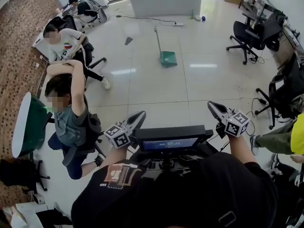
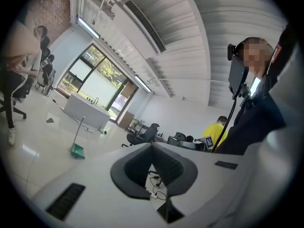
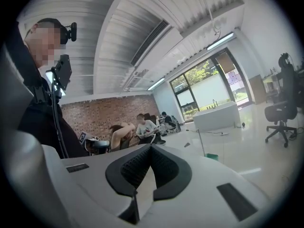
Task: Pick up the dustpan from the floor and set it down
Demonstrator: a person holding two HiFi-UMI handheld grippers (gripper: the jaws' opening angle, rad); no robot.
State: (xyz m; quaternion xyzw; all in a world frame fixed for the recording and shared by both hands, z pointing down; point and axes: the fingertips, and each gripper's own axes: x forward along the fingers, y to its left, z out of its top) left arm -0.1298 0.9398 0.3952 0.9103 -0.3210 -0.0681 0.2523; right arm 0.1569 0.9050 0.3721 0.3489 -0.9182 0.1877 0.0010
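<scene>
The green dustpan [image 1: 168, 58] stands on the pale tiled floor well ahead of me, its long handle [image 1: 156, 39] rising toward the far counter. It shows small and distant in the left gripper view [image 2: 77, 150] and the right gripper view [image 3: 211, 156]. My left gripper [image 1: 141, 114] and right gripper [image 1: 212, 105] are held level near my chest, far short of the dustpan. In their own views the left gripper [image 2: 152, 145] and right gripper [image 3: 151, 147] are both shut, tips meeting with nothing between them.
A white counter [image 1: 165, 0] stands at the far end with a cable on the floor before it. Two seated people [image 1: 71, 108] and chairs fill the left side. Black office chairs [image 1: 249, 34] and desks line the right, beside a person in yellow [image 1: 285, 137].
</scene>
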